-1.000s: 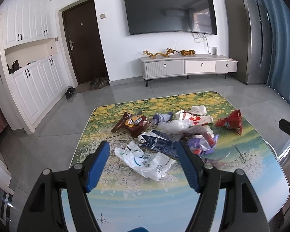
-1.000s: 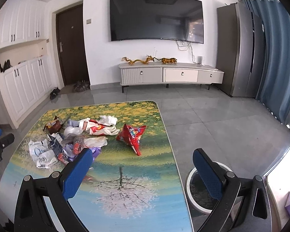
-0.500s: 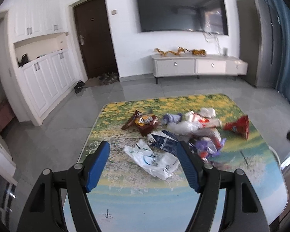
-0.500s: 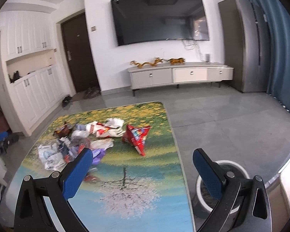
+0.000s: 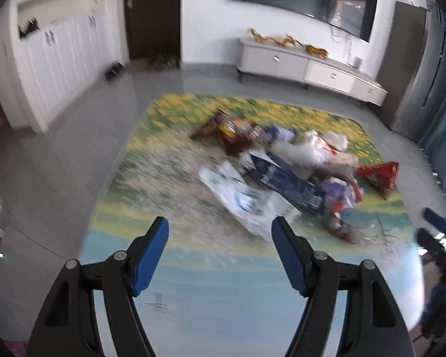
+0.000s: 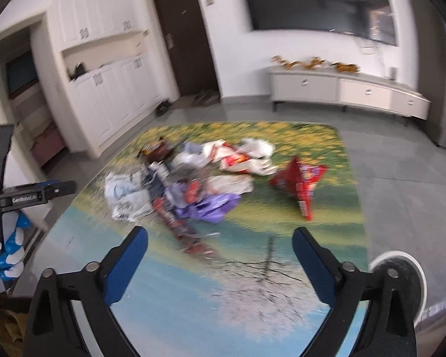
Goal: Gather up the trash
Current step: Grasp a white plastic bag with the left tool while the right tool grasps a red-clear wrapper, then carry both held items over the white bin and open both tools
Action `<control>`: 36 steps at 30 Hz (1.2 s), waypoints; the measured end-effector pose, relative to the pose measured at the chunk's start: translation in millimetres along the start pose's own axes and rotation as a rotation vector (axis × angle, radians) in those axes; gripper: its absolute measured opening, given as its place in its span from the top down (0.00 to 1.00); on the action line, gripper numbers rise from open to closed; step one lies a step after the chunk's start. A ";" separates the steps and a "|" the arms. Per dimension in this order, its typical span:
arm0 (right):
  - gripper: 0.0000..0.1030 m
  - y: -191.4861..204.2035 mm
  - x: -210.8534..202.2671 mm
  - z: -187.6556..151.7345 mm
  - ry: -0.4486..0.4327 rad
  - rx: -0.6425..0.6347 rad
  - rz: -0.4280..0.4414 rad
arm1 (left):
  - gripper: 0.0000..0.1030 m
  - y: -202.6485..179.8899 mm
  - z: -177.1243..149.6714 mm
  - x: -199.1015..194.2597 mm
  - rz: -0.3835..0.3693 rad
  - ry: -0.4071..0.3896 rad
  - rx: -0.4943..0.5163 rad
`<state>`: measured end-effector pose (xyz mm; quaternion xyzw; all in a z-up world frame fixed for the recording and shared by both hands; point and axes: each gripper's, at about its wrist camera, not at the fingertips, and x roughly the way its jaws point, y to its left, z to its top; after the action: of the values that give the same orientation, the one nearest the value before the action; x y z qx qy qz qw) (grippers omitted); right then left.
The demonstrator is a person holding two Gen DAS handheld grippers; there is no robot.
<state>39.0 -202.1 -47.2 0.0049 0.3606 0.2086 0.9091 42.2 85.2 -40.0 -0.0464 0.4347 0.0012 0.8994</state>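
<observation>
A heap of trash lies mid-table on the printed tabletop (image 5: 223,303): a white plastic bag (image 5: 240,199), a dark blue carton (image 5: 285,178), a brown snack wrapper (image 5: 232,131), a purple bag (image 6: 208,208) and a red chip bag (image 6: 303,178). My left gripper (image 5: 220,238) is open and empty, above the near table with the white bag just beyond its right finger. My right gripper (image 6: 220,250) is open and empty, hovering near a red wrapper (image 6: 187,235). Both views are blurred.
A round white bin (image 6: 401,276) stands on the floor off the table's right edge. White cabinets (image 5: 59,56) line the left wall, a TV console (image 5: 306,65) the far wall. The other gripper (image 5: 440,238) shows at the left wrist view's right edge.
Both grippers have swung: the left view tilted and shifted left, the right turned left toward the trash heap. Both views have gone blurred with motion. The jaws stay open.
</observation>
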 end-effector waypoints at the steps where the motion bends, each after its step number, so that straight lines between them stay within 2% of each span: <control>1: 0.14 2.9 5.9 0.7 0.016 -0.014 0.011 | 0.32 -1.9 -0.1 5.4 -0.018 0.012 -0.003; 5: 0.25 17.0 34.8 2.1 0.082 -0.068 0.062 | 0.33 1.4 7.0 33.6 -0.095 0.084 -0.076; 8: 0.34 26.2 53.7 2.4 0.130 -0.098 0.091 | 0.33 6.7 13.6 54.5 -0.098 0.109 -0.116; 13: 0.39 32.9 81.8 2.9 0.194 -0.118 0.107 | 0.33 15.5 23.7 86.5 -0.134 0.152 -0.177; 15: 0.43 34.2 91.2 3.1 0.216 -0.120 0.106 | 0.39 16.3 26.2 95.5 -0.133 0.157 -0.184; 19: 0.55 37.6 103.4 2.5 0.249 -0.133 0.098 | 0.62 19.4 25.1 109.4 -0.166 0.184 -0.205; 21: 0.62 39.8 106.1 2.2 0.258 -0.141 0.097 | 0.69 21.0 22.8 111.0 -0.181 0.181 -0.212; 22: 0.68 41.4 107.3 1.2 0.265 -0.145 0.098 | 0.76 21.8 22.8 111.6 -0.191 0.179 -0.216; 25: 0.84 45.9 108.9 -3.5 0.287 -0.159 0.104 | 0.82 26.4 18.4 106.9 -0.219 0.172 -0.237; 26: 0.86 48.1 107.9 -5.5 0.293 -0.166 0.107 | 0.86 28.3 16.7 103.8 -0.224 0.168 -0.239; 29: 0.92 55.8 101.7 -8.5 0.296 -0.184 0.122 | 0.90 35.2 11.4 91.4 -0.234 0.152 -0.249; 36: 0.94 73.9 71.2 -6.7 0.240 -0.190 0.181 | 0.94 54.8 2.7 51.6 -0.231 0.098 -0.269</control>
<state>53.2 -108.4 -86.9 -0.0734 0.4435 0.3215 0.8334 74.1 138.1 -83.3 -0.2158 0.4657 -0.0462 0.8570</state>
